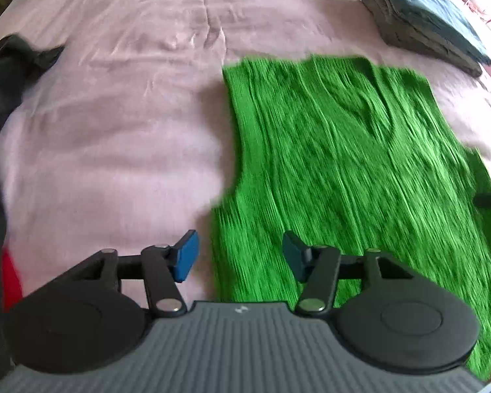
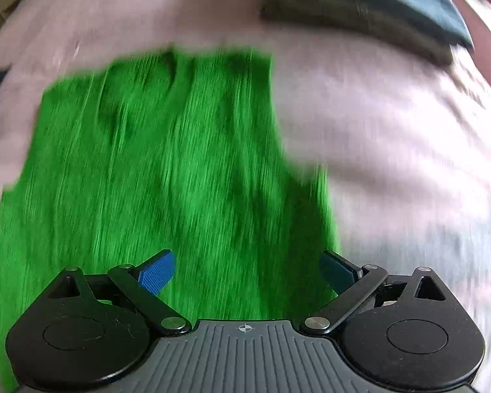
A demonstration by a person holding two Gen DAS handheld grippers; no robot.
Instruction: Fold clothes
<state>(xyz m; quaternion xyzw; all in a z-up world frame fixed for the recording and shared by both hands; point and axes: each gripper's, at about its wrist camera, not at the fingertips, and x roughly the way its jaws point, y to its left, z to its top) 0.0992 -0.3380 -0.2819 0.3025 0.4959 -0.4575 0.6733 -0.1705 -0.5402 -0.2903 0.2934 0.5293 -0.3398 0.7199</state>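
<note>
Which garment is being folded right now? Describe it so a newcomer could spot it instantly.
Start from the pale pink bedsheet that fills both views. Spread flat on it, under both open grippers, lies the bright green ribbed garment. Unlike the dark folded stack at the far right or the dark crumpled clothing at the left edge, it is vivid green and lies in a single layer.

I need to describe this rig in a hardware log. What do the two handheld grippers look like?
Both look alike. The left gripper and right gripper each have a grey ribbed body with a small white mark at its front edge, two black rounded discs, black linkage arms with silver pivot pins, and textured blue finger pads. No cables, hands or sleeves show.
</note>
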